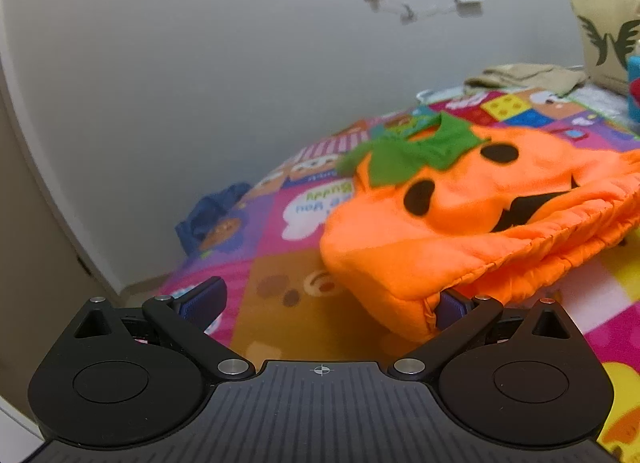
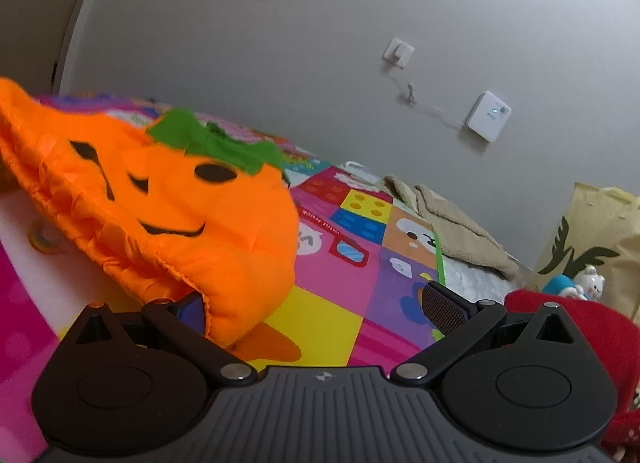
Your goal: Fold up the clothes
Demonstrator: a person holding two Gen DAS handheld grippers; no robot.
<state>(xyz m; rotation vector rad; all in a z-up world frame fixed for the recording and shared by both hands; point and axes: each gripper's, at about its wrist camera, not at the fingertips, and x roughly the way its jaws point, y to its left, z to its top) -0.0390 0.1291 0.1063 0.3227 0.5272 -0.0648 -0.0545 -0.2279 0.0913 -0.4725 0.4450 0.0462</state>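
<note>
An orange pumpkin costume (image 1: 472, 215) with a black face and green leaf collar lies on the colourful play mat (image 1: 272, 303). My left gripper (image 1: 324, 303) is open; the costume's near corner rests against its right finger. In the right wrist view the costume (image 2: 168, 215) lies to the left. My right gripper (image 2: 316, 311) is open; the costume's near corner overlaps its left finger.
A beige folded cloth (image 1: 524, 77) and a printed tote bag (image 1: 604, 31) lie at the back of the mat. A blue garment (image 1: 208, 219) lies by the wall. A red item (image 2: 568, 327) and a small toy (image 2: 580, 283) sit right of my right gripper.
</note>
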